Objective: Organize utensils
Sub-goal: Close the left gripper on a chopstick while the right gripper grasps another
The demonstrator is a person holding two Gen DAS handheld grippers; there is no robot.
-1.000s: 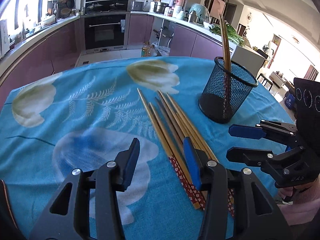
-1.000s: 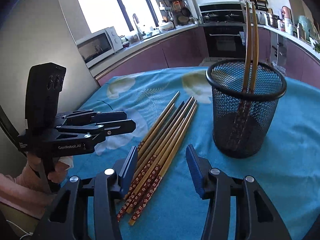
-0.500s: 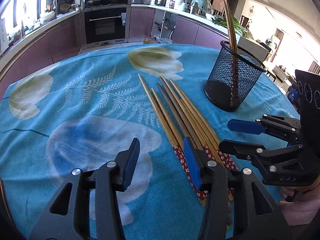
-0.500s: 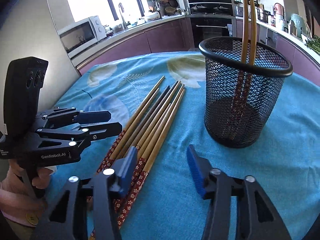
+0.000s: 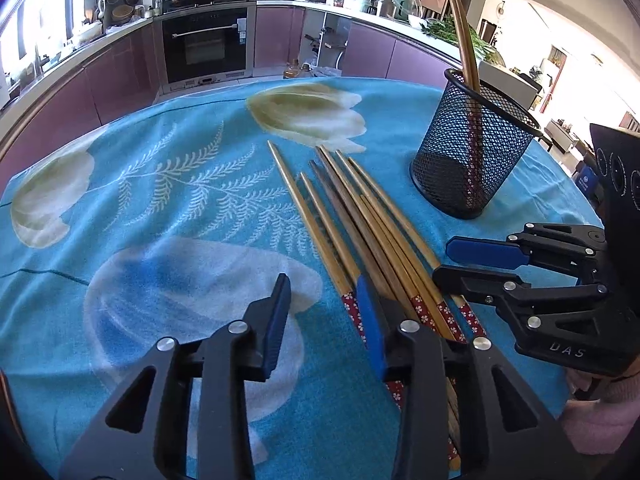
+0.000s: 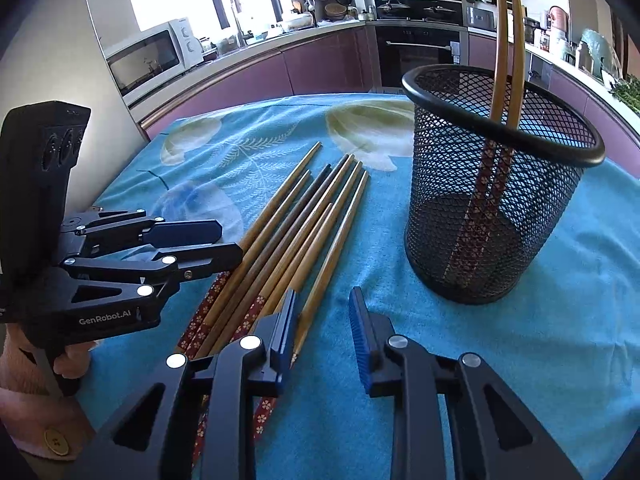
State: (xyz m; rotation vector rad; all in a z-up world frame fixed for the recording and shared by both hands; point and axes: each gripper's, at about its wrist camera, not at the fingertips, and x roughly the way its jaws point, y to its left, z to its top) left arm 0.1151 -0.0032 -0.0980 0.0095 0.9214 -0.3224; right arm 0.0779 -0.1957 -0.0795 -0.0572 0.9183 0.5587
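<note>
Several wooden chopsticks (image 5: 360, 220) (image 6: 304, 220) with red flowered ends lie side by side on the blue tablecloth. Two more chopsticks (image 6: 504, 60) stand in a black mesh cup (image 5: 472, 152) (image 6: 500, 200) to their right. My left gripper (image 5: 322, 312) (image 6: 230, 240) hovers at their red ends, jaws closing. The leftmost stick's end lies just inside its right finger (image 5: 370, 320), and the pads press on nothing. My right gripper (image 6: 320, 320) (image 5: 442, 262) is closing too. The rightmost stick's end lies beside its left finger (image 6: 284, 328) and is not pinched.
The round table's tablecloth (image 5: 160, 240) has bare room left of the chopsticks. The table edge drops off close behind the mesh cup. A kitchen counter, oven and microwave (image 6: 152, 56) stand well beyond. A person's hand (image 6: 68, 360) holds the left gripper.
Both grippers' jaws have narrowed. Both have come down closer over the chopsticks' red ends, and the right gripper's left finger now overlaps the bundle.
</note>
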